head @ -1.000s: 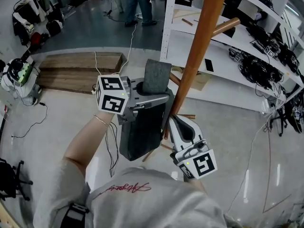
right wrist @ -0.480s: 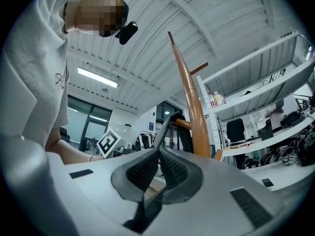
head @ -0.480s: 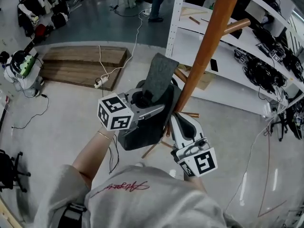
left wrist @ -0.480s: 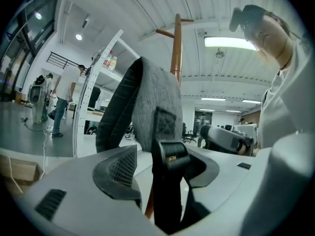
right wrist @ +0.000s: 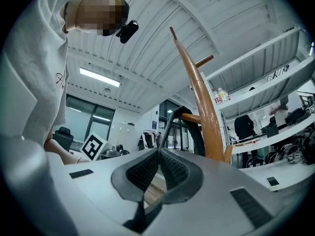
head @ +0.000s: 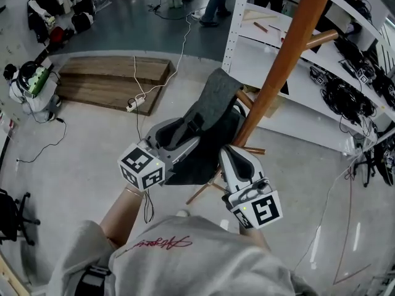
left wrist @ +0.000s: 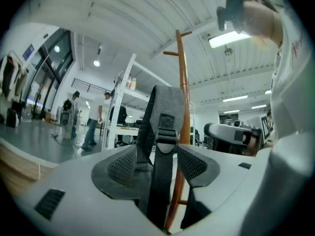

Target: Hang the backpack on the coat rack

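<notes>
Backpack strap [right wrist: 165, 132] sits pinched in right tool [right wrist: 159, 151].

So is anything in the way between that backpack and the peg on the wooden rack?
Nothing visible. The backpack has a top loop that already seems to arch over a peg of the rack, right beside the pole. The right gripper pinches that loop in its fingers.

The backpack [head: 216, 100] is matt grey felt-like cloth with black woven webbing straps [left wrist: 160, 181]. The coat rack [head: 282, 60] is smooth, glossy varnished wood. The floor [head: 80, 147] is smooth, faintly shiny concrete.
</notes>
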`<control>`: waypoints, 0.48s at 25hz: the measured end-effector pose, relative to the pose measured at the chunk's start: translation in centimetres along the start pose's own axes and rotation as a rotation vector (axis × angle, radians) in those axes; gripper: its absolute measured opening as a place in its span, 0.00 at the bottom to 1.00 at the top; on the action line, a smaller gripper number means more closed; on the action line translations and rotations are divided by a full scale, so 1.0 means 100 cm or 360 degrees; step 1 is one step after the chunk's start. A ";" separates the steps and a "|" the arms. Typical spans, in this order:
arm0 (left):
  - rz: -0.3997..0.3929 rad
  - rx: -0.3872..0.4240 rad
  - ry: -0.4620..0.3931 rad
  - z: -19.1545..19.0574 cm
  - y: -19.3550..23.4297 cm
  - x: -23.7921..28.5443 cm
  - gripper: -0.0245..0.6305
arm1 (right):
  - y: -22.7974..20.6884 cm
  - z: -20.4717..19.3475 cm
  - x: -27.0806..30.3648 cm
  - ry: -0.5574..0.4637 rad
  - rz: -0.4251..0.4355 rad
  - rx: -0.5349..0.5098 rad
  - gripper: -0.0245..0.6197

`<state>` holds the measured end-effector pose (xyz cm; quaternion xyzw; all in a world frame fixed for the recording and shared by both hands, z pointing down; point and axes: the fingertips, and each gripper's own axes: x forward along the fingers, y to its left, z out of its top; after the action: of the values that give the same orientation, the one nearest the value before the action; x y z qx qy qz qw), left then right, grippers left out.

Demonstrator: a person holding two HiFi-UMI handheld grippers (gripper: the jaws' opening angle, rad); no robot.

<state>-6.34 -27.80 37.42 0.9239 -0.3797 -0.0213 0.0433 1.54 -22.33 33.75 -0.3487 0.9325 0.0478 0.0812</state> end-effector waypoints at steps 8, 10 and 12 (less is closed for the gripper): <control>0.0020 0.0024 -0.0194 0.019 -0.031 -0.036 0.44 | 0.004 -0.005 0.008 0.0022 0.0001 -0.0005 0.07; 0.0022 0.0055 -0.0213 0.021 -0.036 -0.036 0.40 | 0.006 -0.007 0.012 0.0025 0.0011 -0.0004 0.07; 0.0039 0.0054 -0.0243 0.022 -0.037 -0.036 0.24 | 0.009 -0.008 0.016 0.0025 0.0025 -0.0008 0.07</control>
<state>-6.50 -22.76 34.88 0.9154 -0.3935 -0.0846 -0.0011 -0.34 -22.80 34.27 -0.3419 0.9357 0.0482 0.0727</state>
